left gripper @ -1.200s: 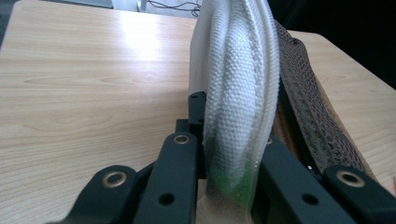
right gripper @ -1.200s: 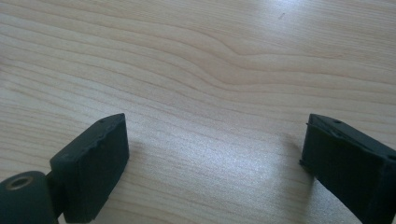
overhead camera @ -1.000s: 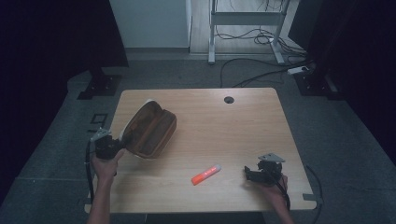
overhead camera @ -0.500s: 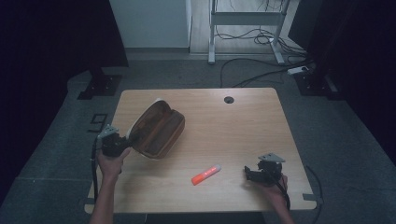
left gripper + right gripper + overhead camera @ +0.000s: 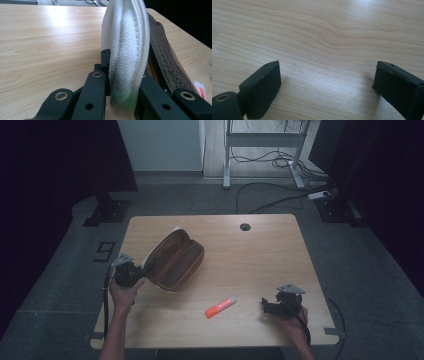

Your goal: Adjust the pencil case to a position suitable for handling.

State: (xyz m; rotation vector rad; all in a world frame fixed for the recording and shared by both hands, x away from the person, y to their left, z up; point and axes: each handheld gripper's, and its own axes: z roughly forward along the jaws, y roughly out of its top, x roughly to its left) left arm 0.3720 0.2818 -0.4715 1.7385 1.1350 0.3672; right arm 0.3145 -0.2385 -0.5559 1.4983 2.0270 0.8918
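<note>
On the wooden bench (image 5: 250, 260), a brown pouch (image 5: 172, 260) with a white woven edge lies open towards the left side. Left of the pouch, the left gripper (image 5: 126, 272) has its fingers (image 5: 96, 87) clamped on that white edge, with brown mesh just beside them. Right of the pouch and nearer the person lies an orange marker (image 5: 220, 306). Further right again, well apart from the pouch, the right gripper (image 5: 280, 304) rests with fingers (image 5: 262, 87) spread wide over bare wood.
</note>
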